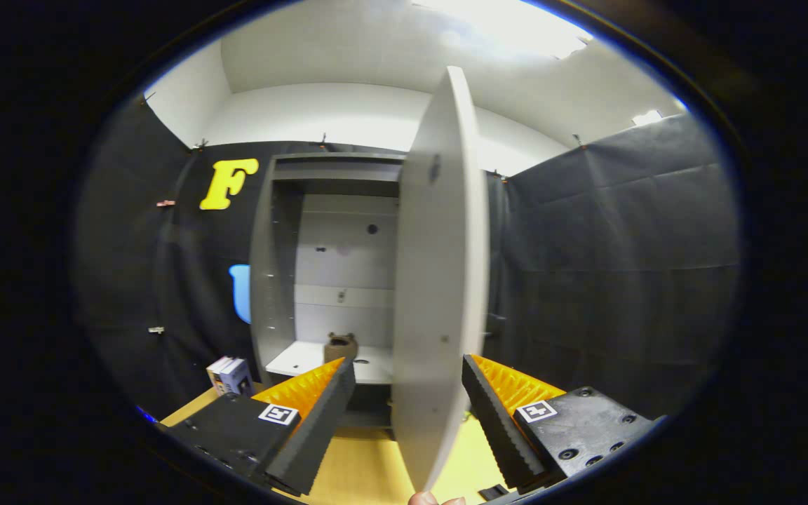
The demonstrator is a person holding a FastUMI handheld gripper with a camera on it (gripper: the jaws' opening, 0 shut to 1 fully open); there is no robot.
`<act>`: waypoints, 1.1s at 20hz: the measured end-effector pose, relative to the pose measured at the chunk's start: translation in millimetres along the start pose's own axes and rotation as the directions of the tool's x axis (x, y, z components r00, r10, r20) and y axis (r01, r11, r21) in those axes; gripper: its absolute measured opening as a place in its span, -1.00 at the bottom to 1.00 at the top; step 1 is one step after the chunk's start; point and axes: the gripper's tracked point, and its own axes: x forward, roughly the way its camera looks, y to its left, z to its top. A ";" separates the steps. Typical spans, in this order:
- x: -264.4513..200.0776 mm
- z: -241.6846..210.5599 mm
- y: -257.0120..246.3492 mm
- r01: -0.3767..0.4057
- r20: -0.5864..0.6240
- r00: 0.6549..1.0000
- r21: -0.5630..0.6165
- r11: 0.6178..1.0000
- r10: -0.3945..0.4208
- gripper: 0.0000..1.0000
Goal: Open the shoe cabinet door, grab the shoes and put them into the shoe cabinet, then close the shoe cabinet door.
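The grey shoe cabinet [274,259] stands ahead against the booth wall with its inside showing. Its door [439,266] is swung out towards me, and I see it nearly edge-on. My gripper [407,363] is open. The lower part of the door stands between its fingers, which do not press on it. A brown shoe [341,346] sits upright on the white shelf [295,361] inside the cabinet, beyond the left finger. A person's fingertip [435,499] shows just below the door's bottom edge.
A small box [230,375] stands on the wooden surface [369,470] left of the cabinet. Black cloth walls close in on both sides. The cabinet's upper compartments hold nothing I can see.
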 end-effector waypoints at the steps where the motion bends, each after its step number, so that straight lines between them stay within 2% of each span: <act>1: -5.8 1.4 -14.4 0.028 -0.003 1.000 -0.011 1.000 -0.028 0.93; 5: -21.8 4.5 -74.3 0.125 -0.005 0.992 -0.019 0.992 -0.125 0.95; 9: -1.4 -8.3 -120.5 0.177 -0.044 0.983 0.023 0.984 -0.176 0.95; 16: 63.6 -46.0 -145.2 0.143 -0.116 0.984 0.035 0.989 -0.138 0.95; 22: 82.8 -52.0 -122.1 0.103 -0.127 0.987 0.018 0.995 -0.100 0.95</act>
